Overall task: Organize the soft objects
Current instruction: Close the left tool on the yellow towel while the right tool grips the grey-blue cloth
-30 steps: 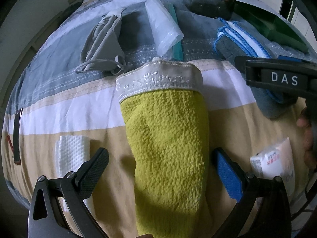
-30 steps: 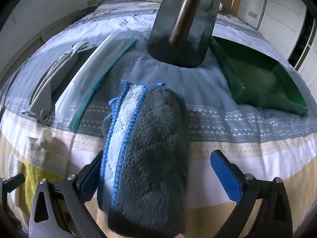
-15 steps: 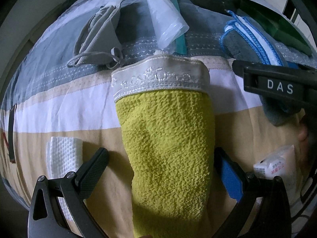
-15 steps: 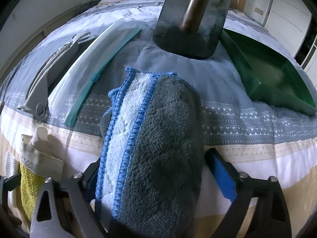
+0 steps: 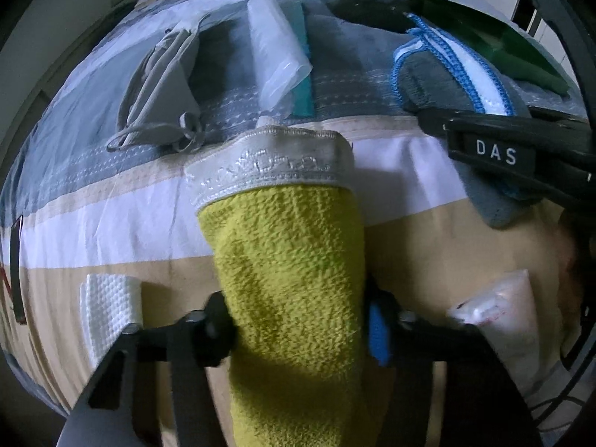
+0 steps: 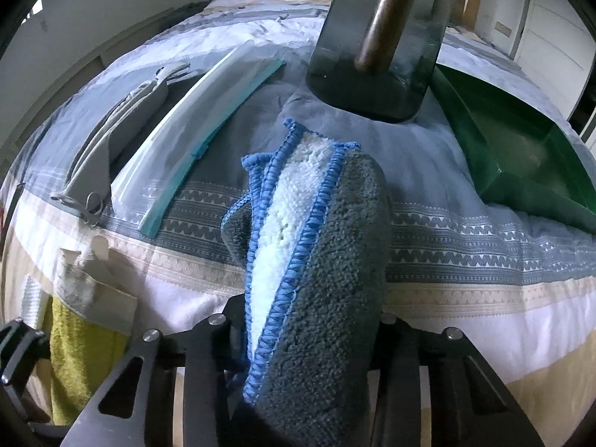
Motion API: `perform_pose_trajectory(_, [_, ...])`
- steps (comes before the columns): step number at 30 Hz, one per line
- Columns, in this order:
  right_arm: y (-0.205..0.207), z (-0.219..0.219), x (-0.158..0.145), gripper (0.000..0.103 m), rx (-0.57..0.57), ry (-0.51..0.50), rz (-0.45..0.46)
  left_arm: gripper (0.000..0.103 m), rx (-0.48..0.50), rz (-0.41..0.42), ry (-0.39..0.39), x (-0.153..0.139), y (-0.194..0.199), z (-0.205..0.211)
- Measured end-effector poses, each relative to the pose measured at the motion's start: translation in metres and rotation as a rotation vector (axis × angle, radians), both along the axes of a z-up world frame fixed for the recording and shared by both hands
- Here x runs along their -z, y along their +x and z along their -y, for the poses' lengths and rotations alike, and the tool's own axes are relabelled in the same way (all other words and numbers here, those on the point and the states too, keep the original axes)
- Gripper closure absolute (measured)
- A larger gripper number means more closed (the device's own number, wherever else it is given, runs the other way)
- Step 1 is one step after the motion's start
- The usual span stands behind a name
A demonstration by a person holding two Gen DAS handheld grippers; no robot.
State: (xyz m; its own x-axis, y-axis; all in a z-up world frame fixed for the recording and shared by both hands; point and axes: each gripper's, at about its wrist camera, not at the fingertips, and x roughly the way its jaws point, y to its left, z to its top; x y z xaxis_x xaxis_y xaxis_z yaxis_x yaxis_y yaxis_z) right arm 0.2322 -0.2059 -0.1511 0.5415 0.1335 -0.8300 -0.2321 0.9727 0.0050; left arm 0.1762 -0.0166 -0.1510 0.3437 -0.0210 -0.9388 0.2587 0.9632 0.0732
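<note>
A yellow-green towel with a cream band (image 5: 294, 275) lies lengthwise on the striped bed cover. My left gripper (image 5: 300, 326) is shut on the towel, its jaws pressing both sides. A folded grey cloth with blue edging and a white strip (image 6: 320, 272) lies to the right; my right gripper (image 6: 309, 329) is shut on it. The grey cloth also shows in the left wrist view (image 5: 450, 78), and the yellow towel at the lower left of the right wrist view (image 6: 80, 342).
A grey drawstring pouch (image 5: 160, 85), a clear zip bag with a teal edge (image 5: 279, 59), a folded white tissue (image 5: 110, 314) and a plastic packet (image 5: 495, 313) lie on the bed. A green tray (image 6: 521, 149) and a dark glass container (image 6: 376, 37) stand behind.
Both grippers have closed: the left jaws came in onto the yellow towel and the right jaws onto the grey cloth, which now stands bunched up higher.
</note>
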Motion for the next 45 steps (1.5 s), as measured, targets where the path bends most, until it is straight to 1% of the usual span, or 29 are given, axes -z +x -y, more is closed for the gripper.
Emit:
perform_pose_trajectory(1, [0.0,0.001,0.0,0.07,-0.004,0.002,0.001,0.071,0.003,0.01,-0.006,-0.002,0.0,0.002])
perform_pose_trajectory(2, [0.0,0.001,-0.001,0.07,-0.006,0.004,0.003,0.076,0.003,0.015,-0.005,-0.004,-0.001,0.002])
perform_pose_trajectory(8, [-0.004,0.004,-0.006,0.072,-0.023,0.013,0.019,0.085,-0.008,0.034,-0.013,-0.008,0.001,0.002])
perform_pose_trajectory(16, [-0.014,0.002,-0.022,0.074,-0.037,0.012,0.064,0.087,-0.021,0.063,-0.019,-0.023,-0.002,-0.005])
perform_pose_trajectory(25, [-0.032,-0.006,-0.051,0.074,-0.084,0.049,0.121,0.087,-0.089,0.106,-0.025,-0.048,0.0,-0.02])
perform_pose_trajectory(30, [-0.04,-0.003,-0.064,0.074,-0.091,0.064,0.146,0.087,-0.119,0.128,-0.027,-0.06,0.002,-0.024])
perform_pose_trajectory(36, [-0.043,0.004,-0.076,0.074,-0.088,0.08,0.173,0.087,-0.131,0.158,-0.012,-0.078,0.025,-0.025])
perform_pose_trajectory(40, [-0.04,0.004,-0.081,0.074,-0.093,0.089,0.182,0.087,-0.142,0.162,-0.007,-0.083,0.033,-0.024])
perform_pose_trajectory(45, [-0.032,0.005,-0.079,0.073,-0.104,0.097,0.186,0.087,-0.159,0.166,0.003,-0.086,0.043,-0.026])
